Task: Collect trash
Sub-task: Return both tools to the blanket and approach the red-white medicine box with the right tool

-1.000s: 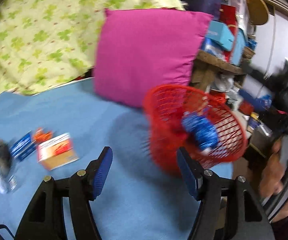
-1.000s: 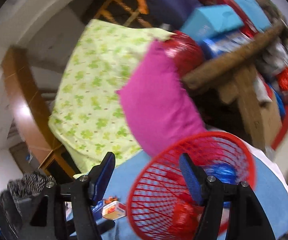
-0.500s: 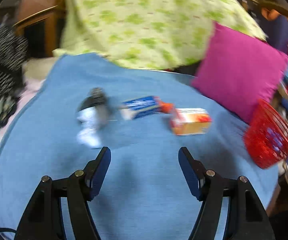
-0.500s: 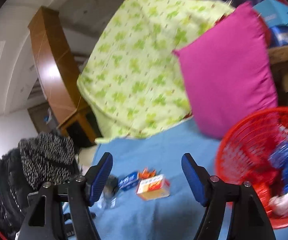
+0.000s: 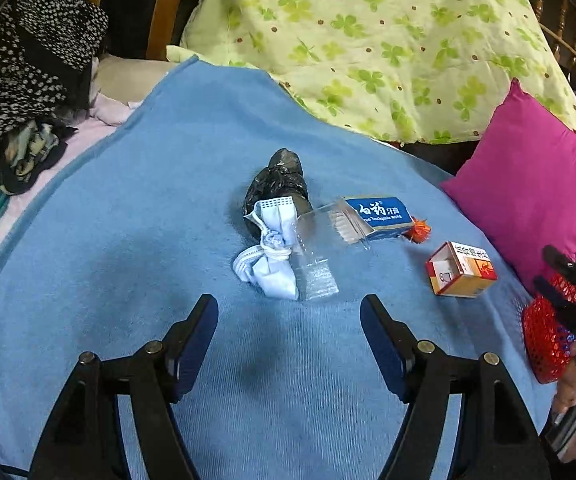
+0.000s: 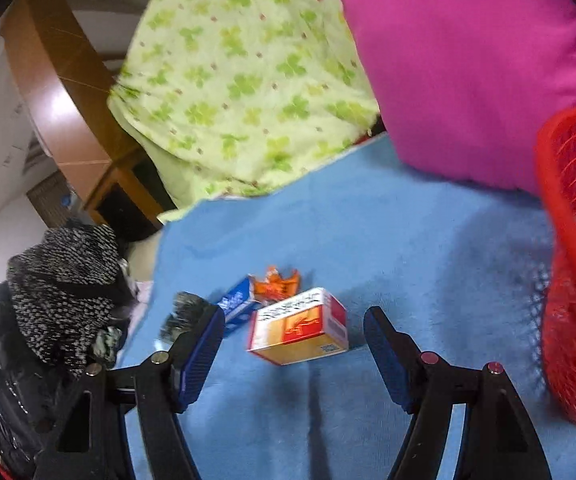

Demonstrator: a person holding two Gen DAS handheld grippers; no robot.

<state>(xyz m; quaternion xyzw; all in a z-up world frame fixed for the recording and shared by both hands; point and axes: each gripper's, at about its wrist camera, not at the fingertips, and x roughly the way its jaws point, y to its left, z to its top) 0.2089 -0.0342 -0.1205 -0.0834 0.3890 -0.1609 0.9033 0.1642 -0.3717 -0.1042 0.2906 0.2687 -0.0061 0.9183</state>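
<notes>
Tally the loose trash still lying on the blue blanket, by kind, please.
Cardboard boxes: 2, the blue toothpaste box and the red and yellow box
Face masks: 1
Black bags: 1
Clear plastic wrappers: 1
Orange scraps: 1
Total: 6

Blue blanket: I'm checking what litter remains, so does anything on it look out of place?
Yes. Litter lies loose mid-blanket: a knotted face mask against a black bag, a clear plastic sleeve, a blue toothpaste box, an orange wrapper, and a red-and-yellow carton tipped on its side.
</notes>
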